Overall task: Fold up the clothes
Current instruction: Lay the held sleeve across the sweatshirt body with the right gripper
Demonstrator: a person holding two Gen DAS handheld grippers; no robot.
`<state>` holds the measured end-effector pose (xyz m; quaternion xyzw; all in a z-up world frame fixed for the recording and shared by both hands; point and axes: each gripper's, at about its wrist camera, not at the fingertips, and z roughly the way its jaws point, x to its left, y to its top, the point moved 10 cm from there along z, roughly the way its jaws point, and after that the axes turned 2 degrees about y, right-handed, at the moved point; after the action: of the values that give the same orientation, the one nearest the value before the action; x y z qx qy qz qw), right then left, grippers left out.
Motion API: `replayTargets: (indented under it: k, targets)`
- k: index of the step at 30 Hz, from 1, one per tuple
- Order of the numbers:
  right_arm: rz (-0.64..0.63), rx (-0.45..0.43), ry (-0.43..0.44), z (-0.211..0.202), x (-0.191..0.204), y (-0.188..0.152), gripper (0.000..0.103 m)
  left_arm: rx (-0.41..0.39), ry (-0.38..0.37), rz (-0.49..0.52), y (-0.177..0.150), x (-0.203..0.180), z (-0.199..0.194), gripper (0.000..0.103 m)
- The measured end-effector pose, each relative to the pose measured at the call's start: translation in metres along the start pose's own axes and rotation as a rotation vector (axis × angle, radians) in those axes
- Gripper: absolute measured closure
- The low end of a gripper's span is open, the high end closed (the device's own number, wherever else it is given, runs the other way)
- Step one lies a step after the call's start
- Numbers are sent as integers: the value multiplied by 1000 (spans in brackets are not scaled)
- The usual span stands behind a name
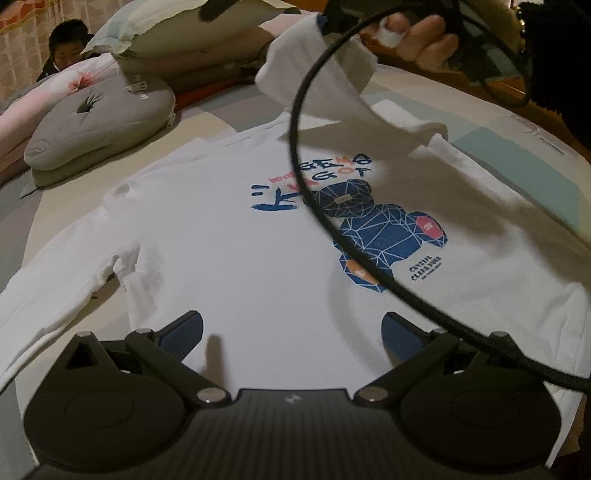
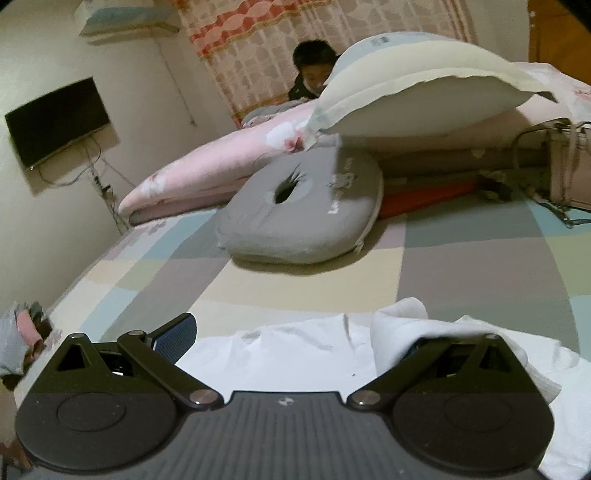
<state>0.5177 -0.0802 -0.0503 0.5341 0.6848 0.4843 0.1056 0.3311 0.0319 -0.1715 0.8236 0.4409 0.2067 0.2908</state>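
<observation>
right finger pad (image 2: 413, 349) under sleeve (image 2: 399, 325), print (image 1: 421, 267) illegible

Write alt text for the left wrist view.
A white long-sleeved shirt with a blue bear print lies flat on a checked bedsheet, the open left gripper above its hem. A hand lifts one sleeve; a black cable loops across.

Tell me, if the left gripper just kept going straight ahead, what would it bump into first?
Most likely the white shirt lying flat on the bed: the left gripper, jaws open, points across its front toward the blue bear print. Depth is uncertain.

home bedroom | patchwork bed sheet (image 2: 461, 266) | pillows (image 2: 424, 88) | curtain (image 2: 258, 48) | wall-mounted TV (image 2: 57, 122)
</observation>
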Motion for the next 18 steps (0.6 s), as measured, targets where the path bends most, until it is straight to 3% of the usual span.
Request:
replayTargets:
  k: [7, 18]
  targets:
    - [-33, 70, -33, 37, 6, -43, 0, 9, 2, 9, -2, -2, 3, 1]
    - [-74, 169, 4, 83, 35, -89, 0, 14, -5, 2, -5, -2, 4, 1]
